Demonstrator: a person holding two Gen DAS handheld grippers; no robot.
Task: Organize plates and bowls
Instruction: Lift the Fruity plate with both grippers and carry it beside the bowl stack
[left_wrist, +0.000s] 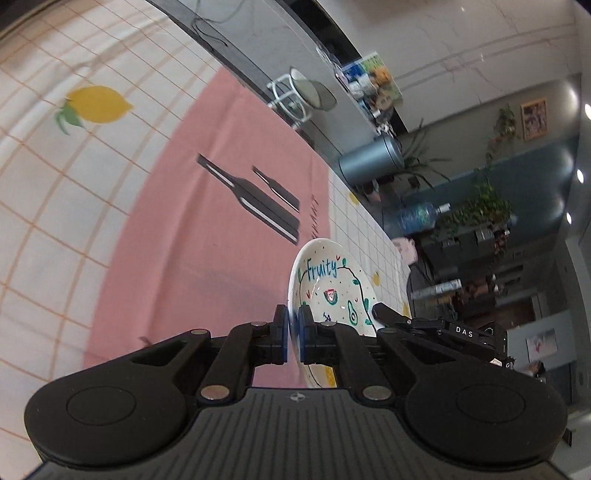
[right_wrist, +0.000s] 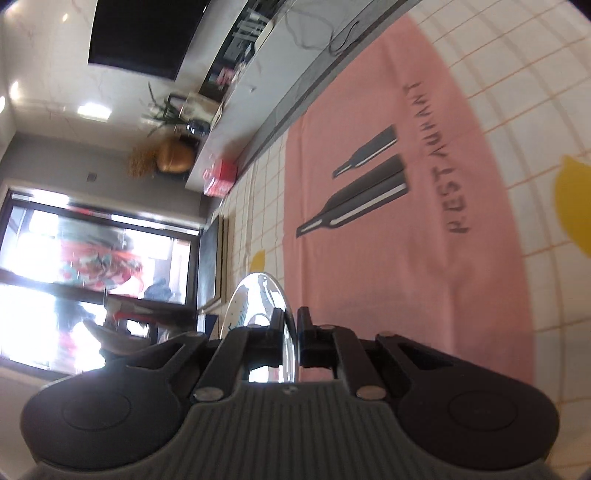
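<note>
Two grippers pinch the rim of one plate (left_wrist: 328, 284) from opposite sides: the left gripper (left_wrist: 293, 332) and the right gripper (right_wrist: 291, 332) hold it on edge above the pink mat (left_wrist: 207, 236) on the worktop (left_wrist: 48, 177). Carrying seems underway; next, level it and set it down.

A: Where is the white ceramic plate with the painted "Fruity" lettering (left_wrist: 332, 284)?

B: Above the pink cloth placemat (left_wrist: 207, 229), its rim between the left gripper (left_wrist: 293, 332) fingers

A: And that placemat?

B: On the lemon-print checked tablecloth (left_wrist: 55, 206); the clear glass plate (right_wrist: 262, 299) sits in the right gripper (right_wrist: 291, 334) beside it
</note>
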